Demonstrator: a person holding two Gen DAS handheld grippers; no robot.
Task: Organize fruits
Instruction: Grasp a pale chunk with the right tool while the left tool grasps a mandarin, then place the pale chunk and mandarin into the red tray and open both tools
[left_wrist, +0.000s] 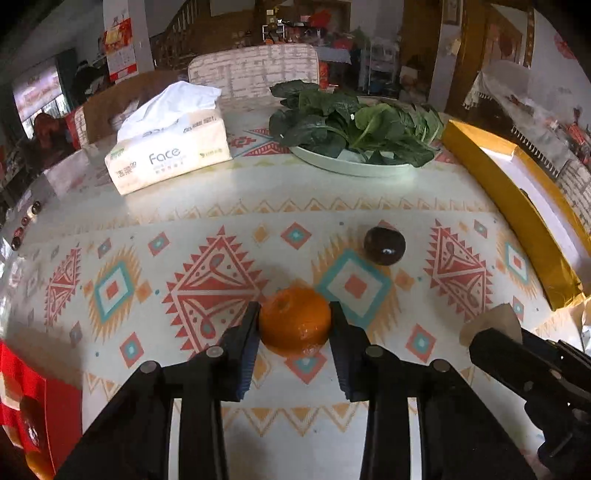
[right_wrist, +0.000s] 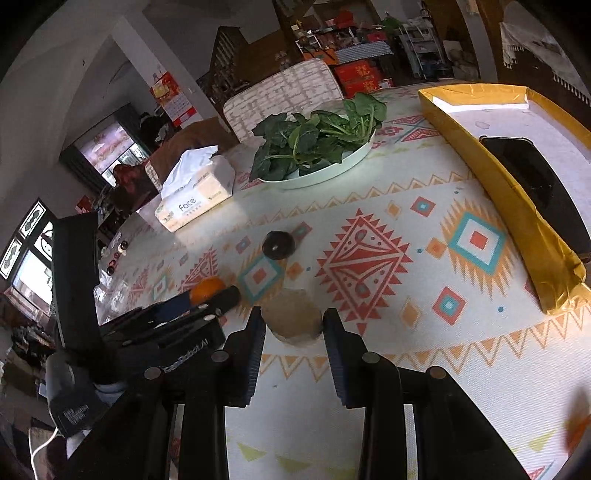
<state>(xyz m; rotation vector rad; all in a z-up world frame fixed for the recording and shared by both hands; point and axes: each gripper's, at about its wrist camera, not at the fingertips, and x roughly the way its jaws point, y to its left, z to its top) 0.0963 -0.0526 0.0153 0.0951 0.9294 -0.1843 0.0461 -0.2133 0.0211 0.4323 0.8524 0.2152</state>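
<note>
1 orange (left_wrist: 294, 325) in L gripper (left_wrist: 293, 330), 1 brown fruit (right_wrist: 293, 319) in R gripper (right_wrist: 294, 328), 1 dark fruit (left_wrist: 384, 245)

We are noting a tissue pack (left_wrist: 168, 149) lying on the patterned counter (left_wrist: 207, 195), a white tissue sticking up from its top. To its right, a pale plate (left_wrist: 354, 168) is carrying a heap of dark leafy greens (left_wrist: 351, 122). Behind both, a chair back (left_wrist: 255, 68) with a white brick-like pattern is standing at the counter's far edge. Along the right side, a gold-edged tray (right_wrist: 491, 162) is lying at a slant; a flat black object (right_wrist: 535, 184) is resting inside it. A red wall calendar (left_wrist: 118, 51) is hanging in the background.
</note>
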